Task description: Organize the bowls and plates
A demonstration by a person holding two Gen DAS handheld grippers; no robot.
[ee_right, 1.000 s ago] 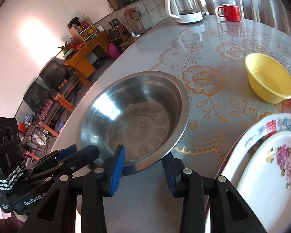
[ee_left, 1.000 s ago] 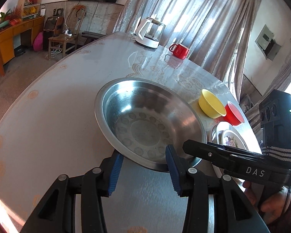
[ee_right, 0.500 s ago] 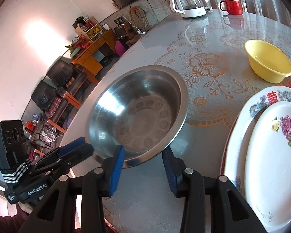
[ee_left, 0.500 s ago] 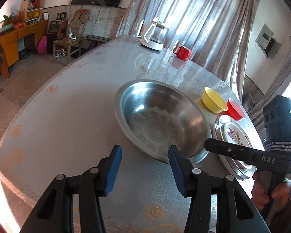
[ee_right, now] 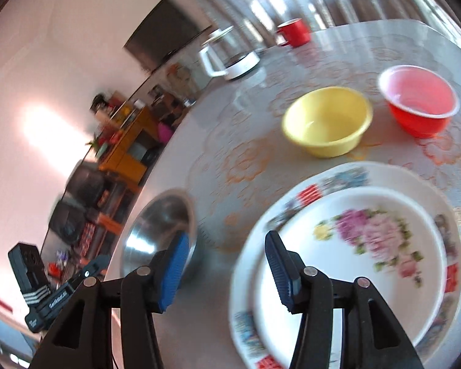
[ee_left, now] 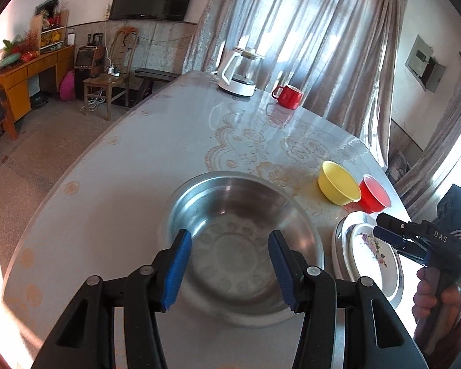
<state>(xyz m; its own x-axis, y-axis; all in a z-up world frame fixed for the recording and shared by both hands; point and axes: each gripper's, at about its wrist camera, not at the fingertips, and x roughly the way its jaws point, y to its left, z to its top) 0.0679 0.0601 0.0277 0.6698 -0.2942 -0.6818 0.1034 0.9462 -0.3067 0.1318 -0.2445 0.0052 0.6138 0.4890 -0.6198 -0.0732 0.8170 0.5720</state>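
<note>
In the left wrist view a large steel bowl (ee_left: 239,246) rests on the table (ee_left: 107,215). My left gripper (ee_left: 229,264) hovers over its near side, open and holding nothing. To the right sit a yellow bowl (ee_left: 338,184), a red bowl (ee_left: 373,196) and stacked plates (ee_left: 368,255); my right gripper (ee_left: 393,240) hangs above the plates. In the blurred right wrist view my right gripper (ee_right: 224,267) has its jaws opening with nothing between them. It is over the near-left edge of a floral plate (ee_right: 368,261), which lies on a larger plate (ee_right: 322,181). Beyond are the yellow bowl (ee_right: 325,123) and red bowl (ee_right: 421,104).
A white kettle (ee_left: 236,73) and a red mug (ee_left: 287,95) stand at the table's far end. The steel bowl (ee_right: 159,230) and my left gripper (ee_right: 98,264) lie left of the plates. A hand (ee_left: 436,295) holds the right gripper. The table edge curves along the left.
My right gripper swung right, from the steel bowl's rim to over the stacked plates, and its jaws widened. My left gripper came off the bowl's rim, rose, and opened wider.
</note>
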